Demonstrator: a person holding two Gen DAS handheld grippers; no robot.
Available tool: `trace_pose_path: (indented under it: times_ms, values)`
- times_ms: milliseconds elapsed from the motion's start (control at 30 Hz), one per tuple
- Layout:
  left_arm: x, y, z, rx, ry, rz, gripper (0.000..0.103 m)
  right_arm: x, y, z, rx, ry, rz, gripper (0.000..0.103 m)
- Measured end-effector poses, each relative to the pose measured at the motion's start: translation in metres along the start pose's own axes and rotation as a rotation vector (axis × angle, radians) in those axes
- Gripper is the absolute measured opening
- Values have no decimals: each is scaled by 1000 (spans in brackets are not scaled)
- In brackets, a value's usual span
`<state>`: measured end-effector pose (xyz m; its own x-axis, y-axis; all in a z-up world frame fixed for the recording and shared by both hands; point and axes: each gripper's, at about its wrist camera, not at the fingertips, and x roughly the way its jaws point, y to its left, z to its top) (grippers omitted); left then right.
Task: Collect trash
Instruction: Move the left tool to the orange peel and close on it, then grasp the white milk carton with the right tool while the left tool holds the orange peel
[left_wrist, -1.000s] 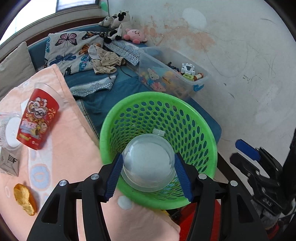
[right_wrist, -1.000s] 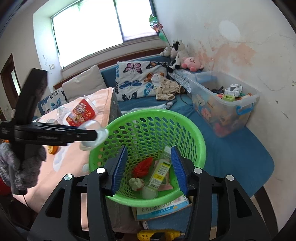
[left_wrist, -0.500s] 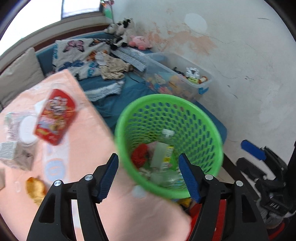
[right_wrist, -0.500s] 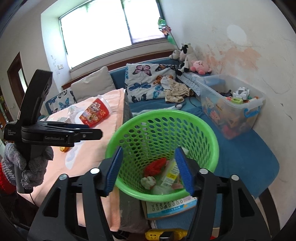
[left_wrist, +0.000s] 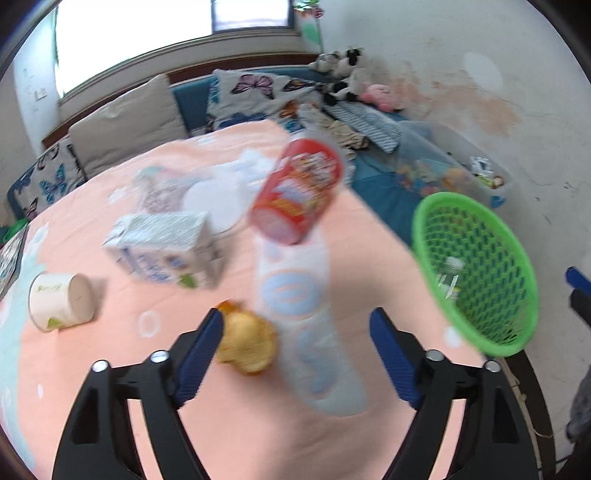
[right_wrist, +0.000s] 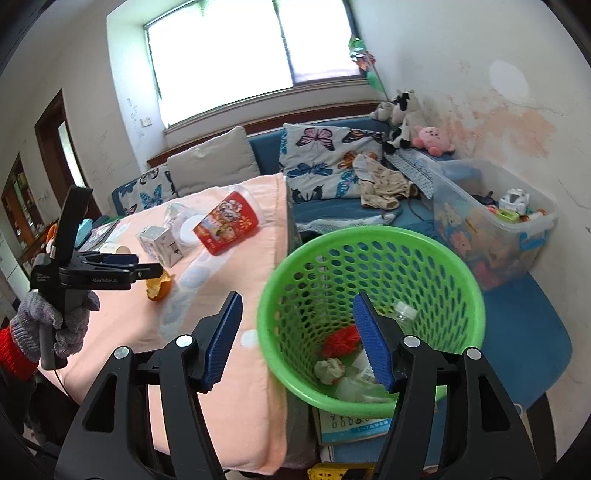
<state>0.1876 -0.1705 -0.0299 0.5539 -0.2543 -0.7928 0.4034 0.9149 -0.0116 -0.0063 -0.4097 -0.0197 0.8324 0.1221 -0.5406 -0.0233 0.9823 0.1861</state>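
A peach cloth (left_wrist: 207, 424) covers the table; beside its edge stands the green basket (right_wrist: 373, 243) holding trash. On the cloth lie an orange peel (left_wrist: 245, 341), carton (left_wrist: 166, 247) and red cup (left_wrist: 299, 192). Left gripper (left_wrist: 295, 354) and right gripper (right_wrist: 297, 339) both gape wide, empty.

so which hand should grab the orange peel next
Left. The left gripper is open over the table with the orange peel just inside its left finger. The right gripper is open too, over by the green basket.

Both wrist views: shared basket (left_wrist: 476, 266), table (right_wrist: 236, 295).
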Motion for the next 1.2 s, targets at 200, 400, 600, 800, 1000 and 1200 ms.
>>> trace_pose_path:
  times_ms: [200, 400, 600, 800, 1000, 1200]
  values:
    - [17, 24, -16, 3, 40, 31, 86, 13, 14, 2, -21, 23, 27, 64]
    - [42, 34, -22, -6, 89, 42, 86, 28, 31, 6, -54, 48, 47, 64]
    - [55, 38, -22, -26, 100, 24, 83, 42, 42, 9, -70, 75, 67, 64]
    - [54, 35, -26, -13, 86, 1, 52, 58, 53, 12, -83, 102, 93, 64]
    - [38, 47, -28, -46, 58, -22, 34, 72, 73, 20, -119, 120, 146, 64]
    - [16, 67, -35, -87, 27, -15, 30, 92, 107, 30, -189, 143, 227, 64]
